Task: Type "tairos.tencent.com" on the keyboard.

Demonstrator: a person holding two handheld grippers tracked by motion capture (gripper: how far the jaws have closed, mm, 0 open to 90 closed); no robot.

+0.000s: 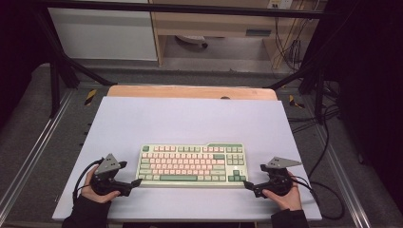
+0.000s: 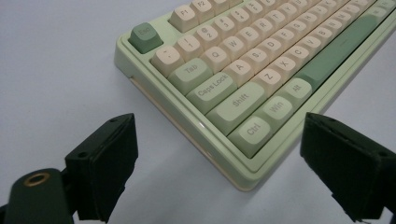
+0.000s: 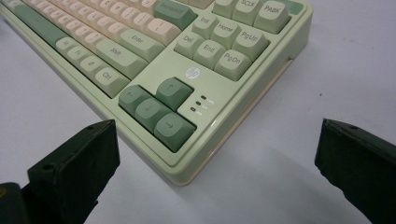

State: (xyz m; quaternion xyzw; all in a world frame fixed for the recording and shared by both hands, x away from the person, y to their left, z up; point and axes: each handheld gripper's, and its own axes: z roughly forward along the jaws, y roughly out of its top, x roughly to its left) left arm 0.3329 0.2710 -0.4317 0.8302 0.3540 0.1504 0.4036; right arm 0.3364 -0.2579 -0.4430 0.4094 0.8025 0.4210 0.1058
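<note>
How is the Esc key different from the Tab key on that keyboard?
The Esc key is dark green; the Tab key is a paler green. The Esc key is small and nearly square; the Tab key is wider. The Esc key sits alone at the keyboard corner, with a gap before the next key; the Tab key sits tight beside Q. Both have printed names and stand unpressed.

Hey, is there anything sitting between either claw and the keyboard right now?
No. The left claw faces the keyboard at its near left corner, the right claw at its near right corner, with bare white mat between.
</note>
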